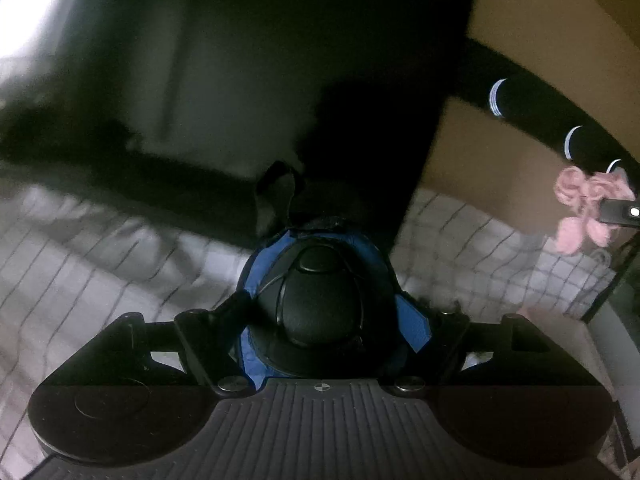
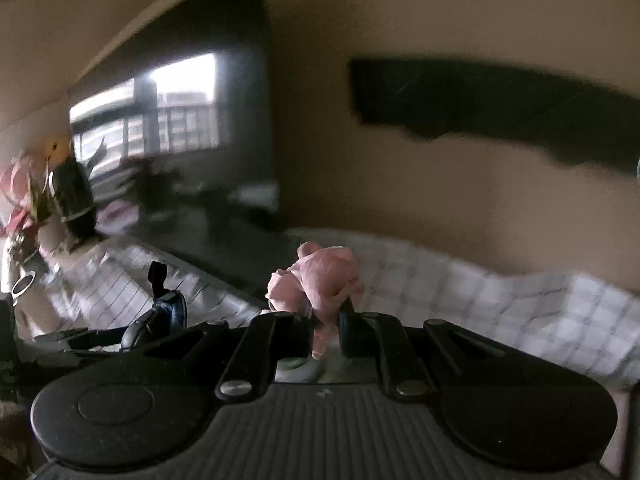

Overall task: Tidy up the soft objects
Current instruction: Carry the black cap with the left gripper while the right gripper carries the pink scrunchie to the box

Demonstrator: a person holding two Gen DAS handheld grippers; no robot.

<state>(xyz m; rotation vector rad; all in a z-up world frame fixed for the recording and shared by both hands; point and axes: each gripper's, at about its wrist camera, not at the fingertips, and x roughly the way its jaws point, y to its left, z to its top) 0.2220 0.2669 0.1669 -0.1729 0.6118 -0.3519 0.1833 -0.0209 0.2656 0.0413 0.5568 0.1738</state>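
My left gripper (image 1: 320, 312) is shut on a blue and black cap (image 1: 320, 300), held crown toward the camera above a white checked cloth (image 1: 100, 248). The cap's black strap (image 1: 280, 184) sticks up behind it. My right gripper (image 2: 326, 320) is shut on a pink soft toy (image 2: 320, 280), which bulges above the fingers. From the left wrist view the pink toy (image 1: 584, 208) and the right gripper show at the far right. From the right wrist view the cap (image 2: 160, 316) and left gripper show at lower left.
A large dark TV screen (image 2: 180, 140) stands behind the checked cloth (image 2: 480, 292) against a tan wall (image 2: 440, 200). A dark shelf (image 2: 500, 104) hangs on the wall. Pink flowers in a dark vase (image 2: 72, 196) stand at the far left.
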